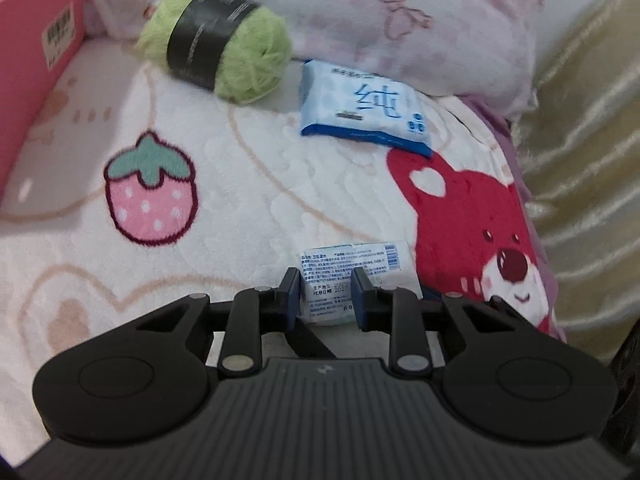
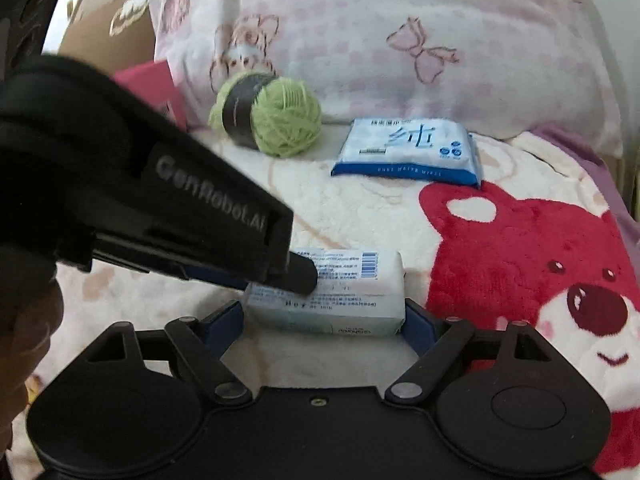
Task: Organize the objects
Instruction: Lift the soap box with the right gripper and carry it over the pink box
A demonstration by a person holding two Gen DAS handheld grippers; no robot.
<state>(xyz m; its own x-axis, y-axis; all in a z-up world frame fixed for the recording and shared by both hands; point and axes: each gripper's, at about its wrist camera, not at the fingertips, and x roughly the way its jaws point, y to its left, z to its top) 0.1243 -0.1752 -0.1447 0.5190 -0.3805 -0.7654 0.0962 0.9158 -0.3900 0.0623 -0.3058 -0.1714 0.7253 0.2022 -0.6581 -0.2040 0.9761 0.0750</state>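
There are two packs of wipes. One is the blue pack (image 1: 362,106) (image 2: 408,148) with big blue writing on top. The other is the white pack (image 1: 352,276) (image 2: 348,292) with small print and a bar code.

There is one ball of green yarn (image 1: 216,40) (image 2: 272,118) with one dark paper band around it.

There is one pink box (image 1: 36,56) at the side.

There is one pillow (image 1: 400,20) (image 2: 380,40) with little bows on it.

There is one fluffy blanket (image 1: 240,184) (image 2: 360,216). On it there is one strawberry picture (image 1: 150,192) and one red bear picture (image 1: 476,228) (image 2: 532,264).

There are two grippers, the left gripper (image 1: 325,294) (image 2: 302,276) and the right gripper (image 2: 324,322). Each one has two fingers.
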